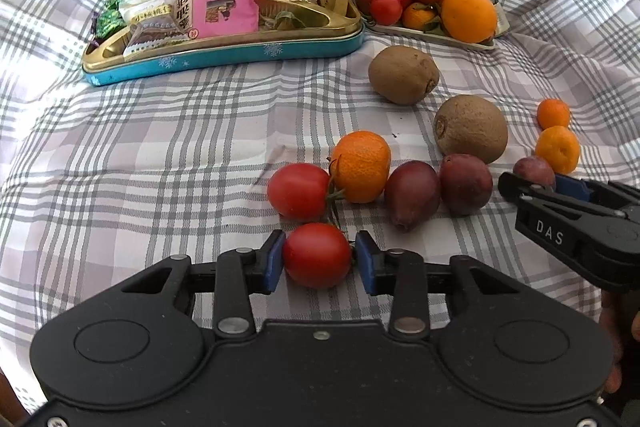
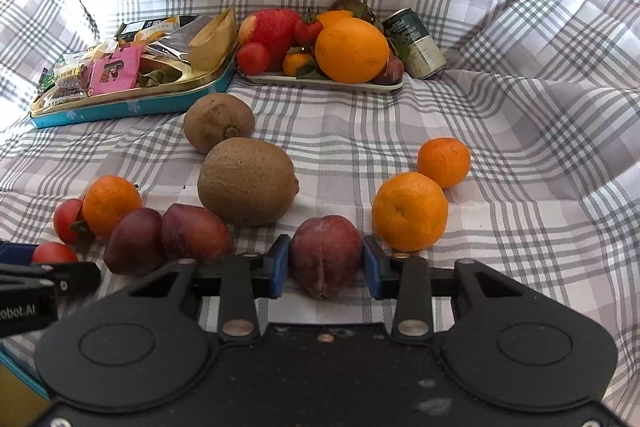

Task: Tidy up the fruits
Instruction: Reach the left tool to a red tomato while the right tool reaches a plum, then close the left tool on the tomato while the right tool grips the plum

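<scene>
1. Glossy red, oval tomato [image 1: 317, 255] sits clamped between the blue pads of the left gripper [image 1: 319, 259].
2. Matte, dusky purple plum [image 2: 326, 263] is squeezed by the right gripper [image 2: 326, 265].
3. Fuzzy brown kiwis [image 2: 247, 181], dimpled mandarins [image 2: 409, 211] lie loose nearby.
4. Wrinkled grey-plaid cloth [image 2: 520, 167] underlies everything; the fruit tray [image 2: 320, 83] stands beyond, beside a teal snack tin [image 1: 224, 57].

Red tomato [image 1: 317, 255] nearest on the checked cloth [image 1: 160, 155], dark plum [image 2: 326, 259] near right, loose tomato [image 1: 298, 191], mandarin [image 1: 362, 166], two plums [image 1: 412, 199], two brown kiwis [image 1: 470, 129] in the middle, two mandarins [image 2: 410, 211] right, full fruit tray [image 2: 320, 83] far.
</scene>
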The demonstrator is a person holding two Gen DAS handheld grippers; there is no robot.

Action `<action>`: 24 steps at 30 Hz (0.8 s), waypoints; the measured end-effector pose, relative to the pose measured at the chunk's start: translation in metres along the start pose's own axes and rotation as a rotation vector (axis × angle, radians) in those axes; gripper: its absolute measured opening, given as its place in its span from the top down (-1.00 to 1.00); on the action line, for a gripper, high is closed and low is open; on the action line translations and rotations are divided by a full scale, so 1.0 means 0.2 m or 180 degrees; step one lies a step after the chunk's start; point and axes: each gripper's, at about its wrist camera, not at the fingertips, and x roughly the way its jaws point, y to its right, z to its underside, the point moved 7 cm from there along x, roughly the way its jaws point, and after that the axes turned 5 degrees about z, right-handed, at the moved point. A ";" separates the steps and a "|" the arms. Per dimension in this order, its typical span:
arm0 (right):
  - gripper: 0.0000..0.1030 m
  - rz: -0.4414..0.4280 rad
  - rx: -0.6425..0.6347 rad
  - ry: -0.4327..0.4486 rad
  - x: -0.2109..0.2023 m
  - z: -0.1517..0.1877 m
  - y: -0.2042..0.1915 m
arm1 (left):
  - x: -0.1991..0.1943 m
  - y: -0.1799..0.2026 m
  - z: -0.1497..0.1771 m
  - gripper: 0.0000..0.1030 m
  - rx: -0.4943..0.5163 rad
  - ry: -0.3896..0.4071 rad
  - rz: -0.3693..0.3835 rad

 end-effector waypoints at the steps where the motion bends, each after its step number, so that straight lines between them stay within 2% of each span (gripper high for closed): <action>1: 0.23 -0.0005 0.0004 -0.0010 -0.01 0.00 0.00 | 0.00 0.00 0.00 0.12 -0.0026 -0.0012 0.0012; 5: 0.24 -0.0028 0.0064 -0.0069 -0.05 0.02 0.01 | -0.05 -0.02 0.01 0.13 -0.0111 -0.0017 0.0059; 15: 0.24 -0.0100 0.0164 -0.0060 -0.30 0.12 0.02 | -0.32 -0.01 0.04 0.13 -0.0054 0.0267 0.0036; 24: 0.24 -0.0295 0.0216 0.0000 -0.65 0.28 -0.01 | -0.52 -0.05 0.22 0.13 -0.0130 0.0259 0.0000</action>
